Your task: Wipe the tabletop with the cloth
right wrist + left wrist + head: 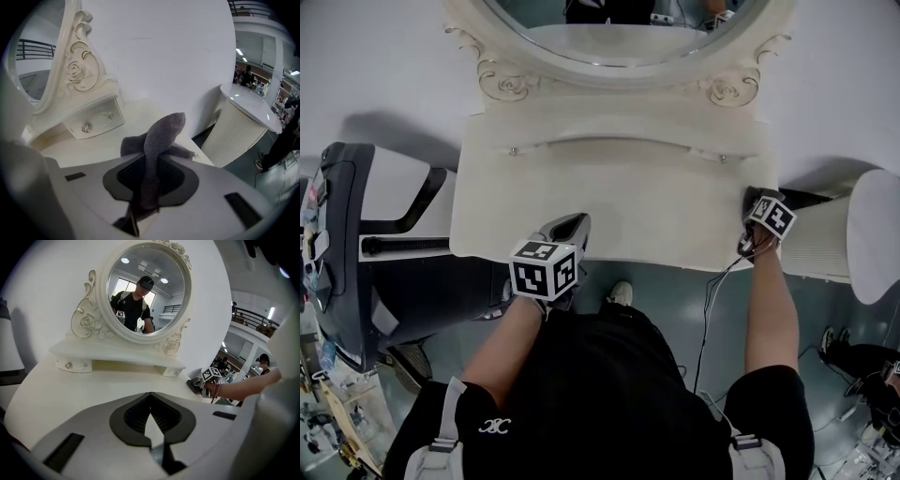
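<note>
Item 1. Surface point(619, 211): we record a white dressing-table top with a curved front edge. It stands against a pale wall.

Item 2. Mirror point(147, 289): round, in a carved white frame with rose scrolls, upright on a raised shelf at the back of the surface. We note a small drawer point(91, 123) with a round knob under the shelf's right end.

Item 3. Cloth point(161, 133): grey and nubbly. It sits at the right end of the surface, close to the front right corner. One fold rises upright and the rest is bunched on the top just beyond the tips.

Item 4. Right tongs point(150, 164): we find them pinching the cloth, with the grey fold running down between the dark pads. The marker cube point(772, 217) sits behind them, at the surface's right edge.

Item 5. Left tongs point(151, 416): pressed together at the tips, with nothing between them. They are at the front edge of the surface, left of centre and well apart from the cloth.

Item 6. Ribbed white stand point(239, 126): round-topped, just beside the surface on its right.

Item 7. Dark chair-like frame point(347, 253): beside the surface on its left. We cannot tell more of it.
</note>
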Available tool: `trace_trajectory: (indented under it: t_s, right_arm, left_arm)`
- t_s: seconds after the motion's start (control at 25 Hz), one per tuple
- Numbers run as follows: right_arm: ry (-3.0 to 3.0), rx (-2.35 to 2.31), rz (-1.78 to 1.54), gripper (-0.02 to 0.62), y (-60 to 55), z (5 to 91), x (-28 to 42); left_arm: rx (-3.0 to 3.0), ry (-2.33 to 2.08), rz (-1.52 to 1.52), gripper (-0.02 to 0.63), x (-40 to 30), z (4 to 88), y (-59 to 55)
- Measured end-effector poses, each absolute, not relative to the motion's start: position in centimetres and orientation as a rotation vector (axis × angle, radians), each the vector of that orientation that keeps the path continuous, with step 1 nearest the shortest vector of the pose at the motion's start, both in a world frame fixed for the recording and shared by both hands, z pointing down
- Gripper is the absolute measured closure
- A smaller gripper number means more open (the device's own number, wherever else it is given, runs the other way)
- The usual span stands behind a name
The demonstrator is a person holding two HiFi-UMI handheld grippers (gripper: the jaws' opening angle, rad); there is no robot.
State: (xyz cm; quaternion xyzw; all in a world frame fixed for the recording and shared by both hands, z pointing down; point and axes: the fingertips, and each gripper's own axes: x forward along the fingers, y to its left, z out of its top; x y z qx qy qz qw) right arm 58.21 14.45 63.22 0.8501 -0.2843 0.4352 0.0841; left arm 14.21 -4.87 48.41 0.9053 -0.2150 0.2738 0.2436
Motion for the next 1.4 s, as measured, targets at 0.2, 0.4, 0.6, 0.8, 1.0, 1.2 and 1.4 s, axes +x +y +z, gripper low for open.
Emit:
trace_trajectory:
  t_s: [0.2,0.4,0.6,0.8,1.0,1.2,1.4]
  right_arm:
    - [-0.862,2.515,1.256,0.518,12.1,63.0,59.8]
    - [-0.929,2.470,1.210,0.518,8.0,62.8,58.4]
    - [-0.999,2.432,1.213,0.518,4.5,62.8,55.4]
    - [-1.044,2.410,1.243,0.518,1.8,62.6,52.0]
    - [-1.132,2.359,1.240,0.518,-2.2,62.5,45.7]
    - [-1.222,2.282,1.217,0.518,-6.7,62.2,38.5]
    - [-1.321,2.196,1.196,0.518,-12.0,61.9,31.4]
  left_arm:
    - [2.454,-0.637,0.778,0.598,13.1,48.6,-5.3]
    - [2.439,-0.666,0.778,0.598,12.0,48.7,-5.2]
    - [2.419,-0.699,0.748,0.598,10.2,48.7,-5.6]
    - [2.398,-0.716,0.727,0.598,7.4,49.0,-6.5]
    - [2.402,-0.722,0.697,0.598,4.5,48.7,-8.9]
    - [2.408,-0.719,0.658,0.598,1.7,47.9,-11.4]
    - [2.382,-0.741,0.627,0.598,-1.9,48.0,-14.4]
